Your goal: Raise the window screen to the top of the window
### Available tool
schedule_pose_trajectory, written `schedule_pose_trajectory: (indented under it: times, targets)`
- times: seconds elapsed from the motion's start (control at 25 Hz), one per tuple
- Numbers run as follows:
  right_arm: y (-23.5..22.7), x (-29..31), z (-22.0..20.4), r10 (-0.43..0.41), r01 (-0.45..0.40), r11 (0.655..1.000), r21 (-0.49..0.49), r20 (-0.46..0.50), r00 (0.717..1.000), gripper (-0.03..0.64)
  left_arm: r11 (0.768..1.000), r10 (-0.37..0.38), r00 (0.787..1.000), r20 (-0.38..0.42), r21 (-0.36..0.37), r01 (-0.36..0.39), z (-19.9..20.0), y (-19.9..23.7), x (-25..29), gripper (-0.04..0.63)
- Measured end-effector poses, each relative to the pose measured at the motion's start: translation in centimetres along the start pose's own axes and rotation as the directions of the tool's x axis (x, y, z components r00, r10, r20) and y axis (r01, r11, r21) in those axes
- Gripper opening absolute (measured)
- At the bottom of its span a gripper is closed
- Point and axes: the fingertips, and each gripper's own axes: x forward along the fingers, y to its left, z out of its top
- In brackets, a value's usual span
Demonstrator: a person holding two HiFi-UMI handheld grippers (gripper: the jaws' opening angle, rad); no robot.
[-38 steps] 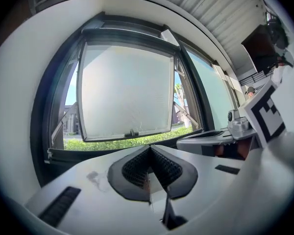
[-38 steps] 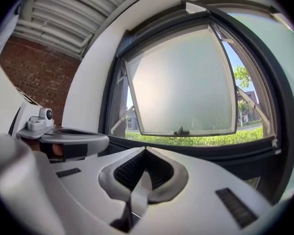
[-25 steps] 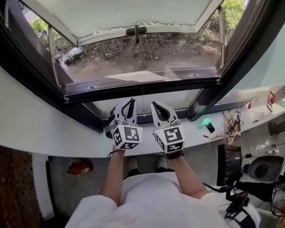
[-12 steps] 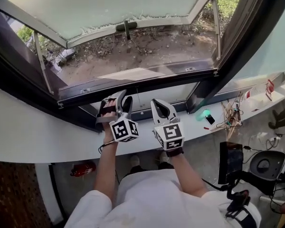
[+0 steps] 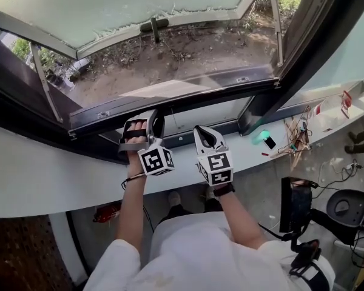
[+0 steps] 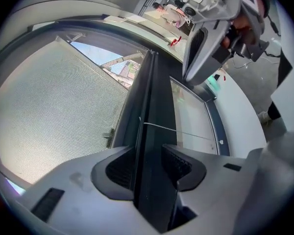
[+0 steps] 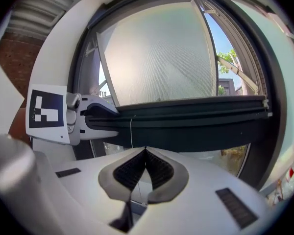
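The window screen's dark bottom bar (image 5: pixel 194 102) runs across the window low down, just above the sill. My left gripper (image 5: pixel 145 121) lies rolled on its side. Its jaws have just been opening and now straddle that bar (image 6: pixel 154 106), which fills most of the gap between the pads (image 6: pixel 120 168). The right gripper (image 5: pixel 201 131) sits just right of it, below the bar, shut with nothing between its jaws (image 7: pixel 146 150). A thin white cord (image 7: pixel 132 131) hangs from the bar (image 7: pixel 201 116) close to the right gripper's tips. In the right gripper view the left gripper (image 7: pixel 112 116) reaches onto the bar.
The outer sash with its pale pane (image 5: pixel 139 5) is swung outward over bare ground. A white sill (image 5: pixel 48 174) runs below the frame. On its right end lie a green object (image 5: pixel 264 138) and tangled cables (image 5: pixel 297 135). Dark equipment (image 5: pixel 294 205) stands on the floor at right.
The left gripper rolled onto its side, opened its jaws and moved up to the dark bar, which now sits between them. The right gripper sank a little and stayed shut.
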Motion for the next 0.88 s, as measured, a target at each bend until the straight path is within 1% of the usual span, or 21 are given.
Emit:
schedule_pose_trajectory:
  times: [0.16,0.36,0.44,0.6,0.68,0.84,0.88]
  targets:
    - [-0.2,0.8,-2.4,0.004,-0.002,1.000,0.031,-0.049,0.999,0.002,1.000,-0.002,1.000,-0.004,0.019,0.002,0.2,0.0,-0.3,0.144]
    - [-0.1,2.8,-6.9,0.019,-0.012,0.999,0.053,-0.135,0.991,0.002,1.000,0.005,1.000,-0.001,-0.026,-0.005,0.2,0.0,-0.5,0.144]
    - [0.0,3.3,-8.8,0.025,-0.014,0.998,0.068,-0.168,0.986,0.002,1.000,0.012,1.000,-0.007,-0.027,-0.012,0.1,0.1,-0.4,0.144]
    - [0.1,3.8,-11.3,0.040,-0.024,0.996,0.081,-0.210,0.977,0.002,0.998,-0.024,1.000,-0.011,-0.057,0.023,0.2,-0.1,-0.4,0.143]
    - [0.2,4.2,-12.3,0.048,-0.033,0.997,0.074,-0.222,0.974,0.003,0.997,-0.023,1.000,-0.016,-0.068,0.022,0.3,-0.3,-0.4,0.141]
    - [0.2,6.0,-15.2,0.078,-0.064,0.996,0.062,-0.245,0.966,0.005,0.997,0.019,0.999,-0.039,-0.079,-0.022,0.3,0.1,-0.3,0.094]
    - [0.4,6.6,-16.3,0.092,-0.078,0.995,0.063,-0.261,0.961,0.024,0.997,0.027,0.998,-0.050,-0.076,-0.031,0.3,0.2,-0.3,0.083]
